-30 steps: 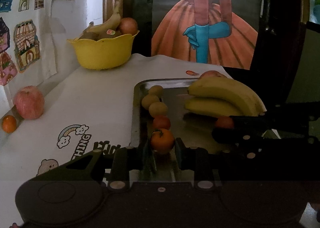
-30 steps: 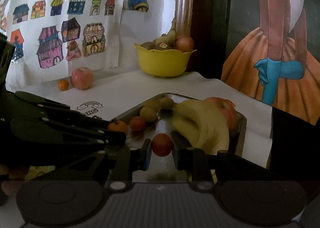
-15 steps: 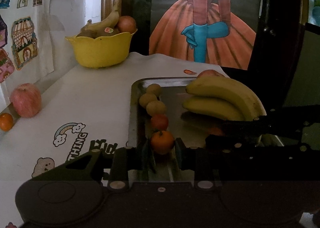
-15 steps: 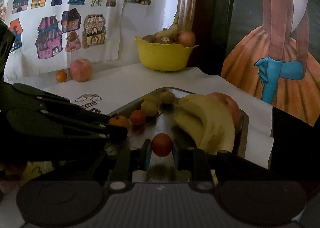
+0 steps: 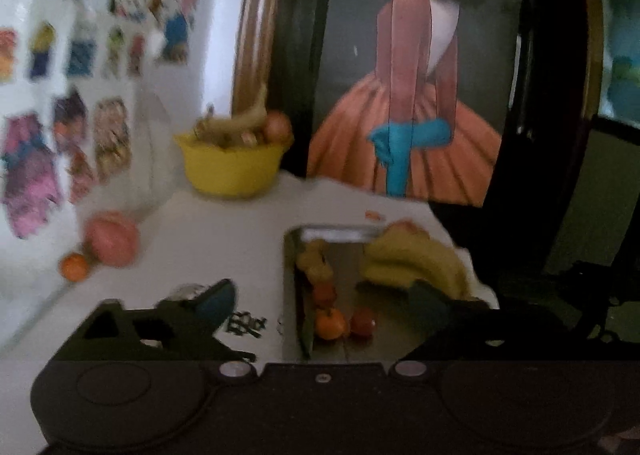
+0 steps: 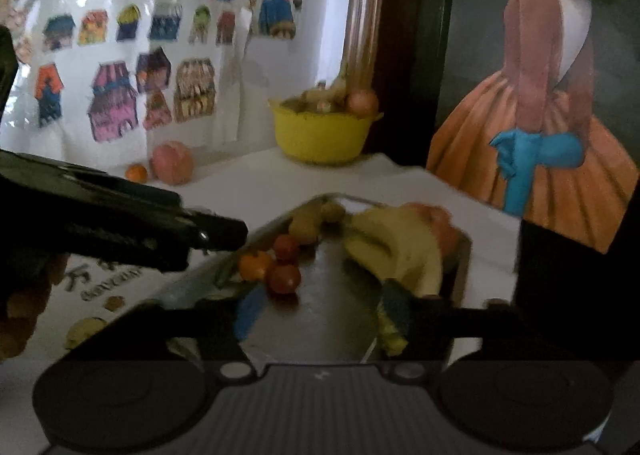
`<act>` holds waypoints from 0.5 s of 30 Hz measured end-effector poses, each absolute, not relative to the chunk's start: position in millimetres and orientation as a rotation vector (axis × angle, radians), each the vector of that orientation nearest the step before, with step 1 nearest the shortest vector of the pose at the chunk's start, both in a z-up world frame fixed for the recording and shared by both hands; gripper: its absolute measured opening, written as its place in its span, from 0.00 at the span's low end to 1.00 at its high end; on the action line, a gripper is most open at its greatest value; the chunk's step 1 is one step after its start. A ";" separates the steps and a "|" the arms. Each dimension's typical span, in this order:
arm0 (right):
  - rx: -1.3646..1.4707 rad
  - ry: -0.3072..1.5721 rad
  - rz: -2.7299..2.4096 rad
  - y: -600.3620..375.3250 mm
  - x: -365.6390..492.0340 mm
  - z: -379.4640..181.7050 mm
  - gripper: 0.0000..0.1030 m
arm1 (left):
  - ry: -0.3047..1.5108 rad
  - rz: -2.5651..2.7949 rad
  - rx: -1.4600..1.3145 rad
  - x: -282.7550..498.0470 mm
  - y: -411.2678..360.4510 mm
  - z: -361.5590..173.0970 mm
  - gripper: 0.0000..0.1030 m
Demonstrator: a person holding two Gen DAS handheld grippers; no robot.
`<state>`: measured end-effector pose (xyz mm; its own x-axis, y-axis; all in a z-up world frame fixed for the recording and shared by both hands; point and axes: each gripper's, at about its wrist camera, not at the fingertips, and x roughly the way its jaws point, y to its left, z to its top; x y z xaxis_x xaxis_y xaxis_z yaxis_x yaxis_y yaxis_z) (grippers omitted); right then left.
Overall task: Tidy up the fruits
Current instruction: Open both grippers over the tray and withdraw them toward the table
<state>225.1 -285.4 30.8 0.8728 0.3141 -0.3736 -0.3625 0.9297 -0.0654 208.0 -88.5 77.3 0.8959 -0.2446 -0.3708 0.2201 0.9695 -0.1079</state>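
White-covered table (image 5: 224, 239) against a wall w/ kids' drawings; metal tray (image 6: 336, 319) up front. On the tray: bananas (image 6: 396, 247), a big reddish fruit behind them, a row of small fruits along the left edge, and at the near end a small orange (image 5: 330, 324) and a small red fruit (image 5: 362, 322) lying side by side. Left gripper (image 5: 320, 305) jaws have just been opening, now wide, nothing between them; orange lies free just ahead. Right gripper (image 6: 316, 309) likewise just opened, jaws wide and empty, red fruit resting on the tray ahead. Both drops look done. Left to sort, prob.: apple (image 5: 112, 239) and loose orange (image 5: 74, 266) by the wall, plus fruit in the yellow bowl (image 5: 232, 171).
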 end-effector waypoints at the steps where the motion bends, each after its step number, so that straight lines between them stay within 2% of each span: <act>1: -0.127 0.354 0.351 -285.1 216.2 35.4 0.86 | 0.374 -0.231 -0.065 196.9 -85.5 81.5 0.99; 5: -0.097 0.304 0.340 -281.4 177.0 50.6 1.00 | 0.330 -0.205 -0.088 152.1 -70.3 92.6 0.99; 15: 0.051 0.253 0.312 -267.9 77.5 40.9 1.00 | 0.332 -0.048 -0.137 49.4 -18.9 68.0 0.99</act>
